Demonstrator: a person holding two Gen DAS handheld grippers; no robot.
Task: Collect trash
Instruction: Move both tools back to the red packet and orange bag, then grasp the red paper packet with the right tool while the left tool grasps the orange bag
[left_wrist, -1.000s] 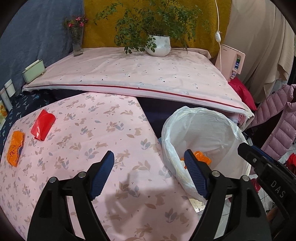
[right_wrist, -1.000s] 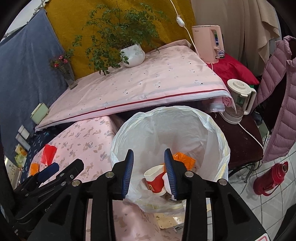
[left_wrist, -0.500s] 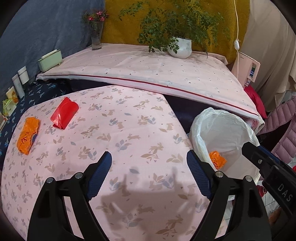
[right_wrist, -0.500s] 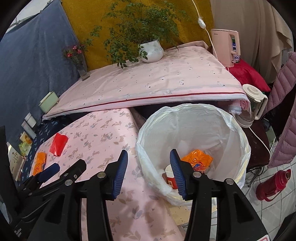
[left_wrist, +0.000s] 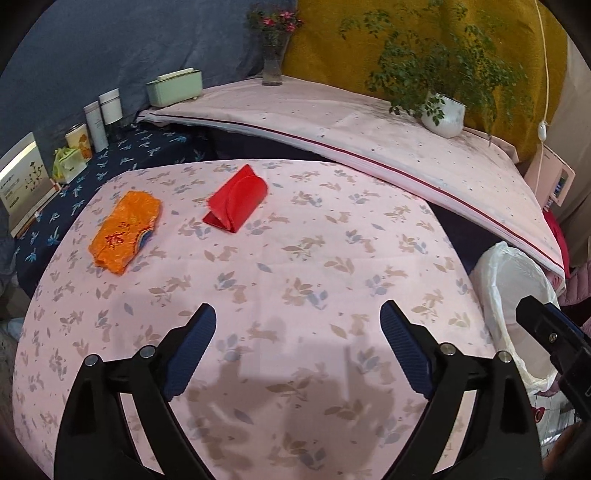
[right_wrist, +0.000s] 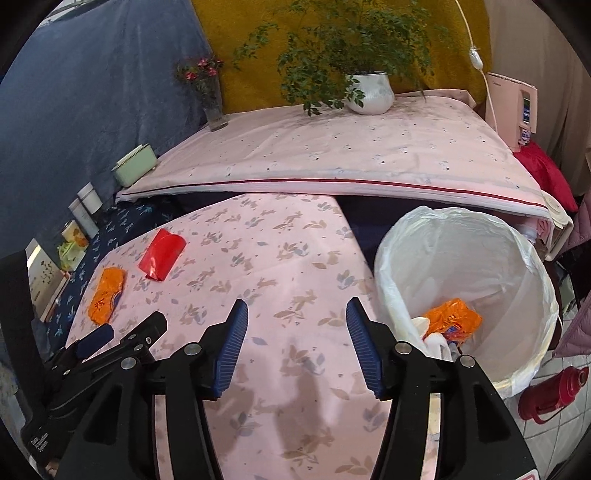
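An orange wrapper (left_wrist: 125, 230) and a red folded wrapper (left_wrist: 237, 204) lie on the pink leaf-print table (left_wrist: 295, 258), far left. They also show in the right wrist view, the orange wrapper (right_wrist: 107, 294) and the red one (right_wrist: 162, 254). A white-lined trash bin (right_wrist: 480, 258) stands right of the table and holds an orange wrapper (right_wrist: 452, 320) and other trash. My left gripper (left_wrist: 297, 325) is open and empty above the table's near part. My right gripper (right_wrist: 295, 325) is open and empty over the table, left of the bin.
A raised pink-covered surface (left_wrist: 369, 122) behind holds a potted plant (left_wrist: 443, 114), a flower vase (left_wrist: 272, 62) and a green box (left_wrist: 175, 88). Jars and cartons (left_wrist: 98, 125) line the left. A red thermos (right_wrist: 554, 391) stands on the floor by the bin.
Both grippers have swung left from over the bin to over the table. The right gripper's jaws have opened wider. The wrappers on the table are now nearer the middle of view.
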